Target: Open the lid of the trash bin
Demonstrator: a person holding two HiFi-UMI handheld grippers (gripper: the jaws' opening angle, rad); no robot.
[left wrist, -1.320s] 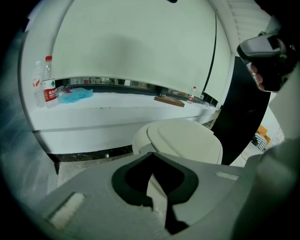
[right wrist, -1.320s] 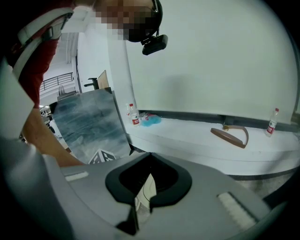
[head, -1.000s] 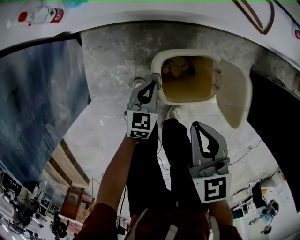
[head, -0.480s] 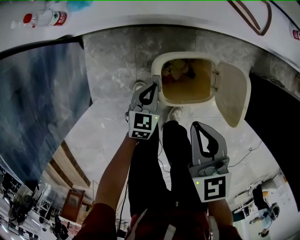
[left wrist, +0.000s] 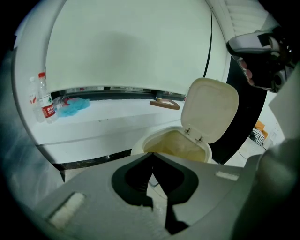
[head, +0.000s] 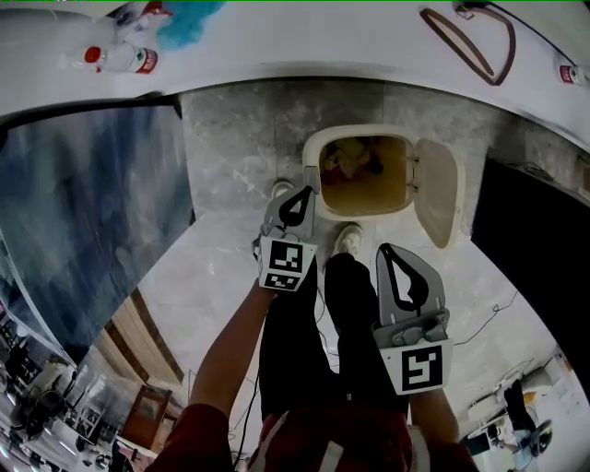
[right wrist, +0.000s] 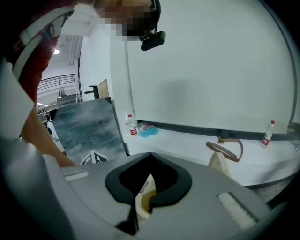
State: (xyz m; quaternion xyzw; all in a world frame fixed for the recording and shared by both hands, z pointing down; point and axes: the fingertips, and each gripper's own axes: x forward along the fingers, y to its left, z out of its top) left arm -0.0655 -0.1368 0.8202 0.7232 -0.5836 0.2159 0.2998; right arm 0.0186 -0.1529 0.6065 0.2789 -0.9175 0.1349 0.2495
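A cream trash bin (head: 313,152) stands on the stone floor below me, its hinged lid (head: 436,192) swung open and standing up on the right side. Some rubbish lies inside. My left gripper (head: 302,190) is shut and holds nothing; its tips hover just by the bin's near-left rim. In the left gripper view the bin's rim (left wrist: 161,137) and raised lid (left wrist: 211,110) show just past the left gripper (left wrist: 151,155). My right gripper (head: 391,251) is shut and holds nothing, nearer to me above my right leg. Between the right gripper (right wrist: 150,154) jaws the bin's rim (right wrist: 146,193) shows.
A white ledge (head: 295,46) runs behind the bin with plastic bottles (head: 120,57), a blue cloth (head: 189,18) and a brown strap loop (head: 470,41). A grey-blue panel (head: 83,212) stands left, a black panel (head: 535,240) right. My shoes (head: 348,238) stand at the bin's base.
The lid has swung further open and now stands steadier and more upright. The bin sits a little lower and smaller in view. Both grippers have barely moved.
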